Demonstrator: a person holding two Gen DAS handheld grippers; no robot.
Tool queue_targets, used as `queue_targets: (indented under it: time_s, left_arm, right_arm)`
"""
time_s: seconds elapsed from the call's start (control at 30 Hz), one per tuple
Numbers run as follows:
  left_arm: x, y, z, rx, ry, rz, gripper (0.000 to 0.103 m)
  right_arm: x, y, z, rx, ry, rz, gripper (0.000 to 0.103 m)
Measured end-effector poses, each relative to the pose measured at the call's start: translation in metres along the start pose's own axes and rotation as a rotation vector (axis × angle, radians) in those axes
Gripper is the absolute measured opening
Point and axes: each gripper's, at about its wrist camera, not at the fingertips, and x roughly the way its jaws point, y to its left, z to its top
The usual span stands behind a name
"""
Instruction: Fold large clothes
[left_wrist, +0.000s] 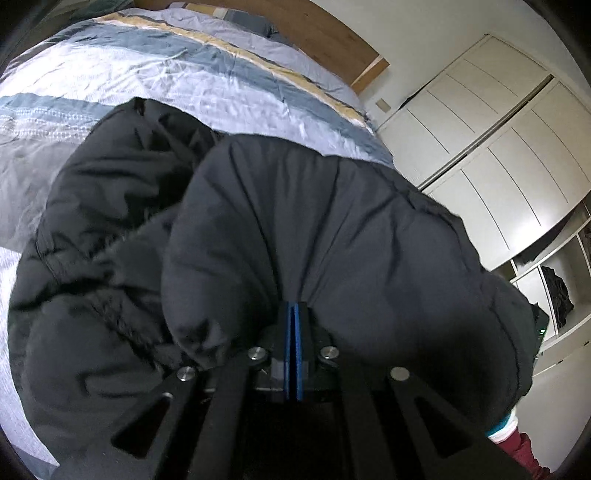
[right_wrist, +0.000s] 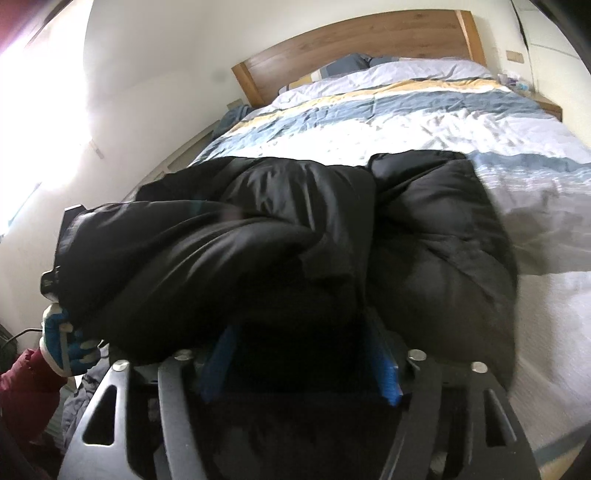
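Observation:
A big black puffer jacket (left_wrist: 295, 229) lies bunched on the striped bedcover and fills most of both views; it also shows in the right wrist view (right_wrist: 280, 236). My left gripper (left_wrist: 294, 310) is shut on a pinch of the jacket's fabric, its blue pads pressed together. My right gripper (right_wrist: 303, 332) has its blue pads spread wide, with a thick dark fold of the jacket lying between and over them; the fingertips are hidden under the fabric. The left gripper's body and a gloved hand (right_wrist: 61, 343) show at the left of the right wrist view.
The bed has a blue, white and yellow striped duvet (right_wrist: 388, 114) and a wooden headboard (right_wrist: 354, 37). White wardrobe doors (left_wrist: 491, 147) and open shelves (left_wrist: 554, 291) stand to the bed's right. A bright window (right_wrist: 44, 122) is on the left wall.

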Motion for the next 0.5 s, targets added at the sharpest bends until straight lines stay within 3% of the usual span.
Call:
queue_targets:
  time_s: [0.27,0.5]
  left_arm:
    - [-0.015,-0.015,-0.011,0.036,-0.002,0.001,0.002]
    - [-0.047,-0.022,0.009,0.036,-0.079,-0.02,0.002]
  right_arm:
    - [-0.061,0.023,0.017,-0.023,-0.107,0.0,0.066]
    - [-0.035,0.067,0.071,-0.1,-0.113,0.047,0.068]
